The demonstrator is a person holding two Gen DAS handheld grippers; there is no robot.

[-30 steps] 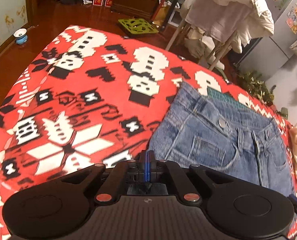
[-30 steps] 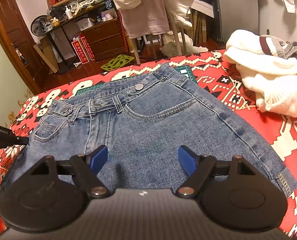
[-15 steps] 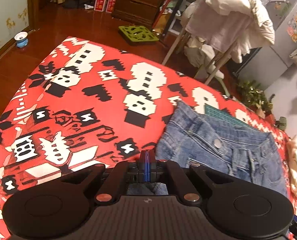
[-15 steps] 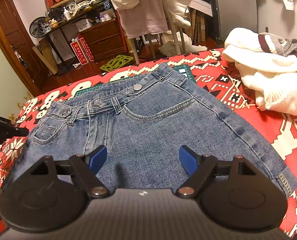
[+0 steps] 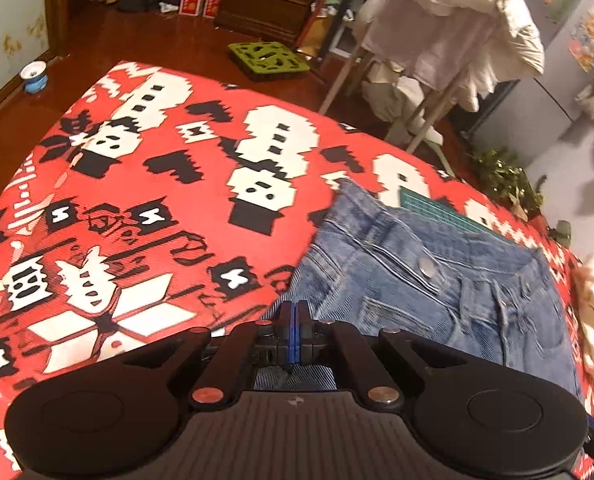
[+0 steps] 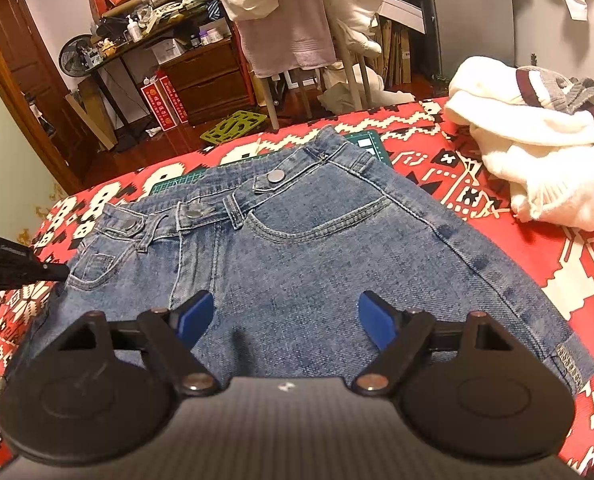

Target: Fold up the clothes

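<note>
Blue jeans [image 6: 317, 260] lie flat on a red patterned spread [image 5: 137, 200], waistband at the far side and front side up. My left gripper [image 5: 293, 316] is shut at the jeans' [image 5: 417, 300] left side seam, and denim shows directly beneath its blue pads. In the right wrist view the left gripper [image 6: 21, 268] reaches in from the left edge to that same seam. My right gripper [image 6: 286, 304] hangs open over the thigh area, with denim below and nothing between its fingers.
A white sweater [image 6: 537, 160] with striped cuffs is heaped at the right on the spread [image 6: 557, 260]. A green cutting mat [image 6: 367, 146] pokes out under the waistband. Beyond the far edge stand a chair draped with clothes [image 6: 289, 28] and a wooden dresser [image 6: 205, 80].
The left gripper stays shut and has shifted along the jeans' left edge, so denim now shows beneath its pads. The right gripper has barely moved and stays open.
</note>
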